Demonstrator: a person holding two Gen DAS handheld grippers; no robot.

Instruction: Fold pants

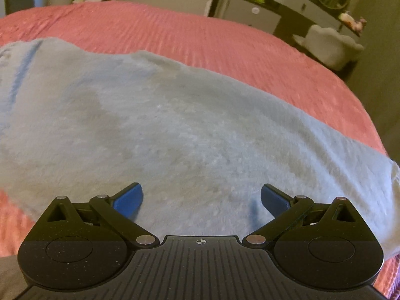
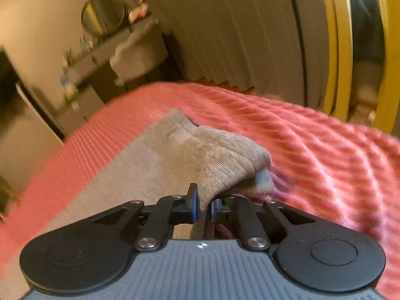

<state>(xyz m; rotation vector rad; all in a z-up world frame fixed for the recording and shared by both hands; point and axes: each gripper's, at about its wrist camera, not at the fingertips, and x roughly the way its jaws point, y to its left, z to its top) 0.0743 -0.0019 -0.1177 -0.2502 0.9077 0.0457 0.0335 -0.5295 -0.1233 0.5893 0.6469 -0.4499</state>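
Observation:
Light grey pants [image 1: 155, 125] lie spread across a pink ribbed bedspread [image 1: 175, 32]. My left gripper [image 1: 201, 200] is open, its blue pads wide apart just above the fabric, holding nothing. In the right wrist view my right gripper [image 2: 203, 207] is shut on a ribbed end of the pants [image 2: 215, 160], likely a cuff or waistband, and holds it bunched and lifted off the bedspread [image 2: 325, 155]. The rest of the pants stretches away to the left along the bed.
A dresser [image 1: 282, 7] with a round mirror and small items stands beyond the bed, with a grey chair [image 1: 330, 45] beside it. Grey curtains [image 2: 250, 30] and a yellow frame [image 2: 337, 45] stand past the bed's far edge.

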